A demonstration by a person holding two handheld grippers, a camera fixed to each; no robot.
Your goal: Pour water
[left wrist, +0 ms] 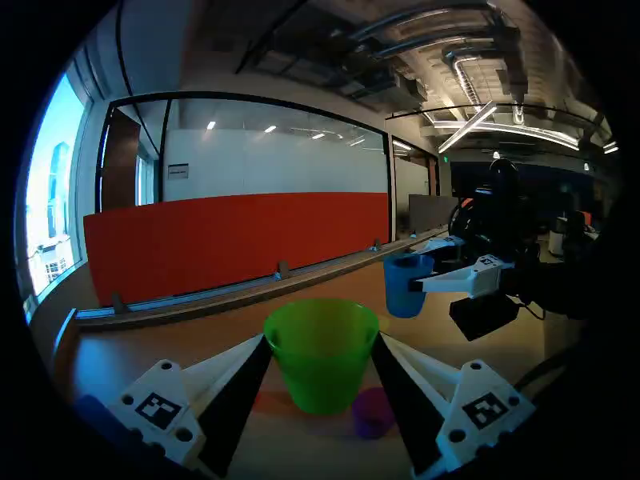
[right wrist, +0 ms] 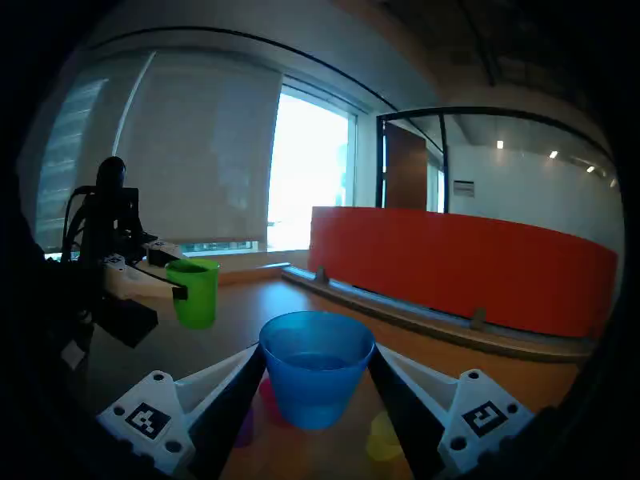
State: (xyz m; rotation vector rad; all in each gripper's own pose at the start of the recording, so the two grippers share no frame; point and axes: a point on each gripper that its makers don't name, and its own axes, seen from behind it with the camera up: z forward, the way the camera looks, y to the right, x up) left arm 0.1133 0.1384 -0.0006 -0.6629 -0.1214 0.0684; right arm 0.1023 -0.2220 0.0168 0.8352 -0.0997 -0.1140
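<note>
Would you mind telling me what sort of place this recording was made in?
Most likely an office: a glass-walled room, exposed ceiling ducts with strip lights, and a wooden desk backed by an orange partition.

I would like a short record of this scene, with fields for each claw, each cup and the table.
left claw: shut on the green cup, upright
right claw: shut on the blue cup, upright
blue cup content: water, below the rim
green cup content: cannot tell
table: wooden; small purple cup and small yellow cup stand on it
</note>
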